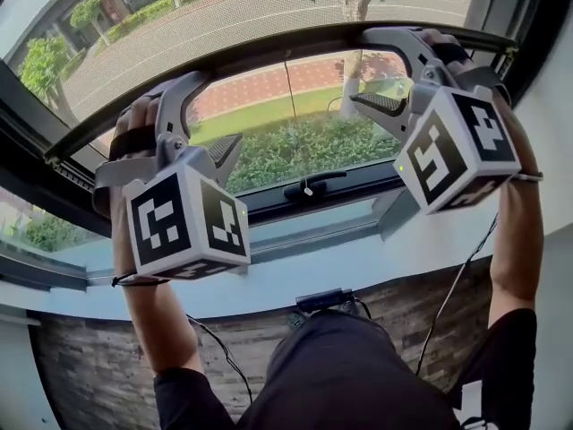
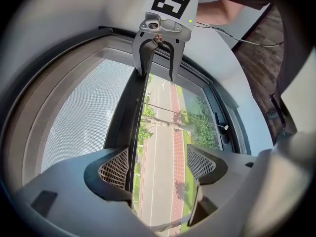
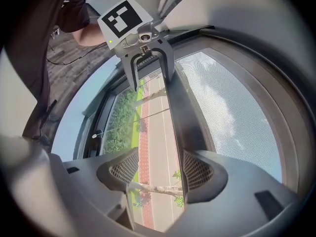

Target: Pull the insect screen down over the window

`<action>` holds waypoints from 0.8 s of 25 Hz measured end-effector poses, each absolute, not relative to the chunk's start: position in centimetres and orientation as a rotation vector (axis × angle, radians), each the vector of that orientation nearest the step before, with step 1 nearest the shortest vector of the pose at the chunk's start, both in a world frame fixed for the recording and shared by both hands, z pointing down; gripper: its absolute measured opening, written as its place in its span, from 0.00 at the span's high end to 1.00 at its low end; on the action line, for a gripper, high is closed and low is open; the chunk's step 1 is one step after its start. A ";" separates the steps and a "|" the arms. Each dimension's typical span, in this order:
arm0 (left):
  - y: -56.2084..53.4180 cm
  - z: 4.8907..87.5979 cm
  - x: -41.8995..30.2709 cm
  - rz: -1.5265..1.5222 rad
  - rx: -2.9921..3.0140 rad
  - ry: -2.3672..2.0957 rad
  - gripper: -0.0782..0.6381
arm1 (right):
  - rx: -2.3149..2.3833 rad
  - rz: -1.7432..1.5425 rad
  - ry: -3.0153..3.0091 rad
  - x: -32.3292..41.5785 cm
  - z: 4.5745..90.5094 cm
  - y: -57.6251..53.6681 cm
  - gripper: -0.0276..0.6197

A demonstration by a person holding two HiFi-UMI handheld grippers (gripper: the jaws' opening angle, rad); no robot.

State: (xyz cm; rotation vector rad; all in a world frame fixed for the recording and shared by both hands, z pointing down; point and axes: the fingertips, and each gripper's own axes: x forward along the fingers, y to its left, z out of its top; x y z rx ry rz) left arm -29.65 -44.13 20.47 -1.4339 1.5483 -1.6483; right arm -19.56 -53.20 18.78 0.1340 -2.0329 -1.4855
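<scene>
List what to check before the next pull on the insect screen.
1. Screen bar between the left gripper's jaws: ok.
2. Bar between the right gripper's jaws: ok.
3. Jaws clamped on the bar: not ok. Both pairs stand apart, and the bar lies beside one pad only.
4. Mesh down to the lower frame: not ok, there is an uncovered gap.
5. Pull cord clear of both grippers: ok.
6. Bar level: cannot tell.

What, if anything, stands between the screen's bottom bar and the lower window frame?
Nothing visible blocks it; only the thin pull cord hangs from the bottom bar toward the lower window frame.
</scene>
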 end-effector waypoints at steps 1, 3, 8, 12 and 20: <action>-44.1 20.5 -29.6 -1.651 -1.440 1.546 0.35 | 0.127 -1.478 -2.034 -19.5 18.8 -53.2 0.52; -44.1 20.5 -29.7 -1.662 -1.439 1.543 0.35 | 0.117 -1.470 -2.035 -19.6 18.8 -53.2 0.52; -44.0 20.4 -29.7 -1.684 -1.437 1.543 0.36 | 0.111 -1.467 -2.010 -19.4 18.8 -53.1 0.52; -44.1 20.0 -29.4 -1.674 -1.469 1.549 0.42 | 0.085 -1.444 -2.020 -19.2 18.7 -53.1 0.52; -43.6 24.8 -29.4 -1.697 -1.558 1.534 0.46 | 0.012 -1.376 -2.024 -19.1 23.7 -52.7 0.53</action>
